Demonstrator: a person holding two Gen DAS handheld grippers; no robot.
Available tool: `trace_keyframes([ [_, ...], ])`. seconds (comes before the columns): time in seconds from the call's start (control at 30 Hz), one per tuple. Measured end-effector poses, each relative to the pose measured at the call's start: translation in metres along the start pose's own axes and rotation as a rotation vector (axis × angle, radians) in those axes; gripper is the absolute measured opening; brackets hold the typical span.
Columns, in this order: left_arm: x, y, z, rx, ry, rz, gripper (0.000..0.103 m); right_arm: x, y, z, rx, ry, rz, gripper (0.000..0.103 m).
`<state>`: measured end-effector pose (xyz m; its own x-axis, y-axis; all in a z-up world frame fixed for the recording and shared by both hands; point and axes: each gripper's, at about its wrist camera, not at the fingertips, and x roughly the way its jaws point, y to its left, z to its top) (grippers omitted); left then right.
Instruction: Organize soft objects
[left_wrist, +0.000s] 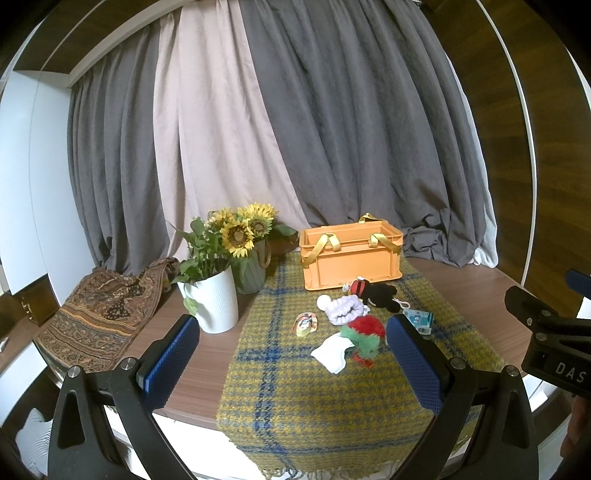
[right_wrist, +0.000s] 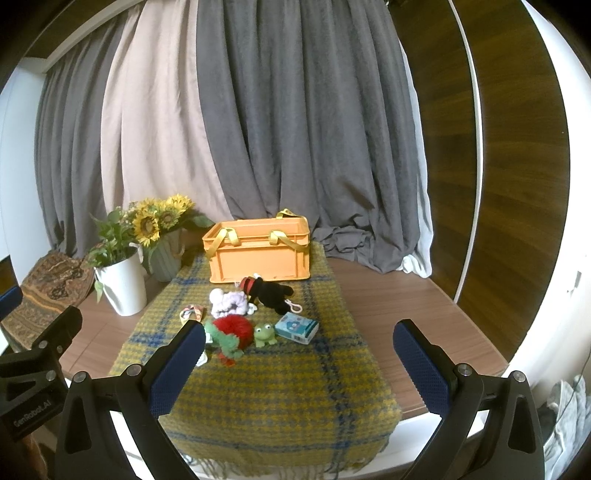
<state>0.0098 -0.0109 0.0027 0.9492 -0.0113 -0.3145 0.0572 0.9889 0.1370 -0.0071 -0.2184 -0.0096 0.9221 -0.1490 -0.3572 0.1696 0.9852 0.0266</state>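
Left claw (left_wrist: 291, 354): jaws spread wide, nothing between the blue pads; held above the near edge of the surface, short of the soft objects.
Right claw (right_wrist: 299, 354): jaws spread wide, empty; held over the near half of the plaid blanket.
Surface (right_wrist: 388, 295): wood-grain top, carrying all items listed below.
Plaid blanket (right_wrist: 277, 387): yellow and blue weave, laid down the middle of the surface, fringe hanging over the near edge.
Orange crate (right_wrist: 258, 258): on the far end of the blanket, open top, yellow strap handles draped over the rim; contents cannot be seen.
Black plush (right_wrist: 271, 291): lying on the blanket just in front of the crate, with a white clip at its near end.
Lavender scrunchie (right_wrist: 231, 301): beside the black plush, on its left.
Red and green fuzzy toy (right_wrist: 232, 334): nearer the claws, in front of the scrunchie.
Green frog (right_wrist: 264, 334): just right of the fuzzy toy.
Blue packet (right_wrist: 297, 328): just right of the frog, lying flat.
White cloth (left_wrist: 332, 352): crumpled, touching the fuzzy toy on its near left side.
White vase (left_wrist: 214, 301): off the blanket to the left, holding green stems.
Sunflowers (left_wrist: 243, 229): behind the white vase, in a green pot.
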Motion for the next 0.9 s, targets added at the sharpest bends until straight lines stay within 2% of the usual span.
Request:
trace_keyframes([
  [0.27, 0.000, -0.003, -0.006, -0.008, 0.009, -0.007, 0.103, 0.002, 0.000, -0.002, -0.002, 0.011, 0.010, 0.103],
  [0.43, 0.011, -0.001, -0.012, -0.008, 0.047, -0.018, 0.103, 0.011, 0.005, -0.006, 0.000, 0.034, 0.029, 0.103],
  [0.53, 0.025, 0.002, -0.012, -0.016, 0.068, -0.027, 0.102, 0.021, 0.008, -0.008, 0.007, 0.051, 0.039, 0.103],
  [0.67, 0.050, 0.004, -0.013, -0.017, 0.096, -0.043, 0.095, 0.043, 0.012, -0.008, 0.024, 0.087, 0.045, 0.103],
  [0.9, 0.117, 0.003, -0.012, 0.005, 0.180, -0.134, 0.088, 0.095, 0.022, -0.003, 0.034, 0.129, 0.021, 0.101],
])
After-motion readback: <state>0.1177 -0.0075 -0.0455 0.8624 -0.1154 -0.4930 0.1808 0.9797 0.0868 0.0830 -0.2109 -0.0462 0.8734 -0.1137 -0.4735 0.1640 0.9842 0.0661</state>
